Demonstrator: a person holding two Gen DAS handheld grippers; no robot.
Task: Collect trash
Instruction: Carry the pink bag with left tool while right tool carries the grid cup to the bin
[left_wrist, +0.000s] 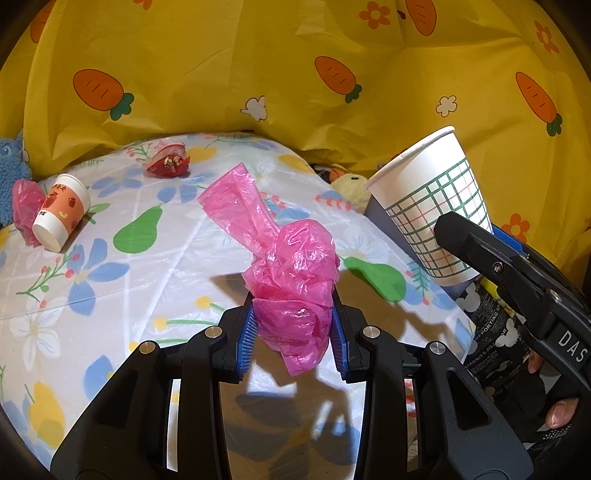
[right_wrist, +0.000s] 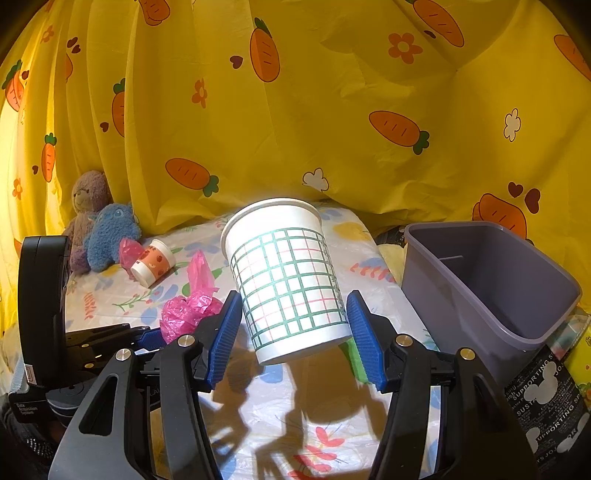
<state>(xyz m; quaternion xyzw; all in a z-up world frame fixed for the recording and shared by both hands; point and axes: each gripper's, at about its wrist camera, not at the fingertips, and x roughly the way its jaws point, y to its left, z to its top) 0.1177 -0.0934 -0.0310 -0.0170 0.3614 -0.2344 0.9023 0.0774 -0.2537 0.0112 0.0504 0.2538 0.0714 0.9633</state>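
The left hand-held gripper (left_wrist: 295, 328) is clamped on a crumpled pink plastic bag (left_wrist: 291, 273) above the floral counter (left_wrist: 110, 295). The right hand-held gripper (right_wrist: 295, 332) clamps a checked paper cup (right_wrist: 288, 277), left of the grey bin (right_wrist: 480, 288).

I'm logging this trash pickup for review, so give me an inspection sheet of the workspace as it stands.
Surface: floral plastic sheet, wrinkled.
Job's things: pink plastic bag in the left tool; checked paper cup, tilted, in the right tool; fruit-print paper cup on its side beside a second pink bag; red wrapper at the far edge; grey bin to the right, no trash seen in it.
Clutter: brown teddy, blue plush, yellow plush.
Grippers: left tool and right tool each clamp their item.
Cables: nothing seen.
Surroundings: yellow carrot-print curtain.
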